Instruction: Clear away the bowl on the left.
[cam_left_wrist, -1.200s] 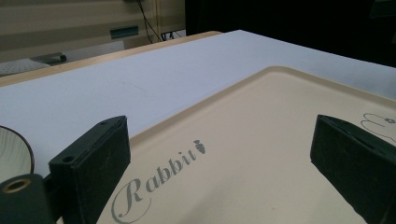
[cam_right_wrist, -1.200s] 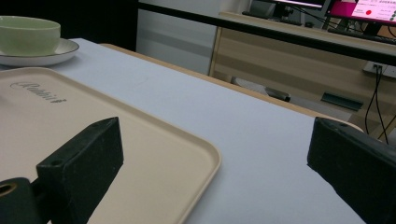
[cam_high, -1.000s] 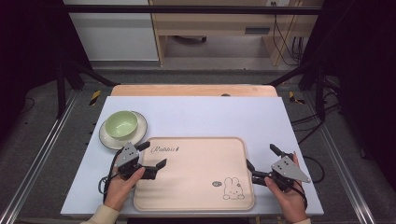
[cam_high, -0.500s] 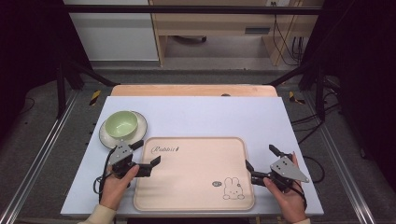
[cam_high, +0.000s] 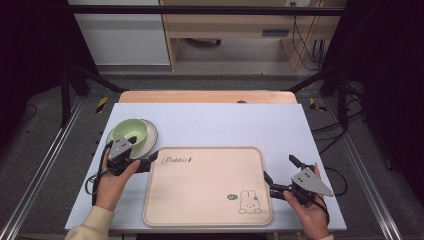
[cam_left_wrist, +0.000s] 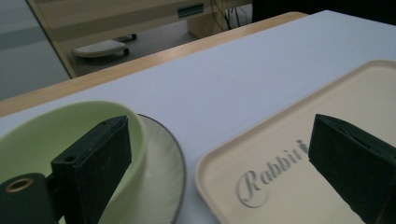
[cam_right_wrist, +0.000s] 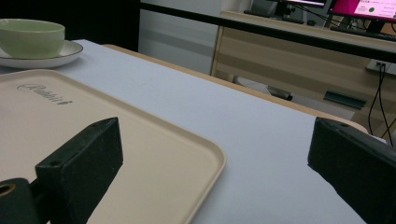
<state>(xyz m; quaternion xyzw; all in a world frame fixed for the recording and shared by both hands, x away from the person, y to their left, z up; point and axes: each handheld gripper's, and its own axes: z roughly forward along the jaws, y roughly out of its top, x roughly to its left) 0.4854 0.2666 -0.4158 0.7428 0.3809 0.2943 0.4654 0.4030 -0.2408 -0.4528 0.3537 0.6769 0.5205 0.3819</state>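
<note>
both grippers gape wide: left gripper by the green bowl (on its saucer), right gripper at the tray edge.

Green bowl upright on saucer, beside tray.

A white tabletop with a wooden strip along its far edge stands over a grey floor, beyond which sit a pale wooden cabinet, a white panel and dangling cables.
</note>
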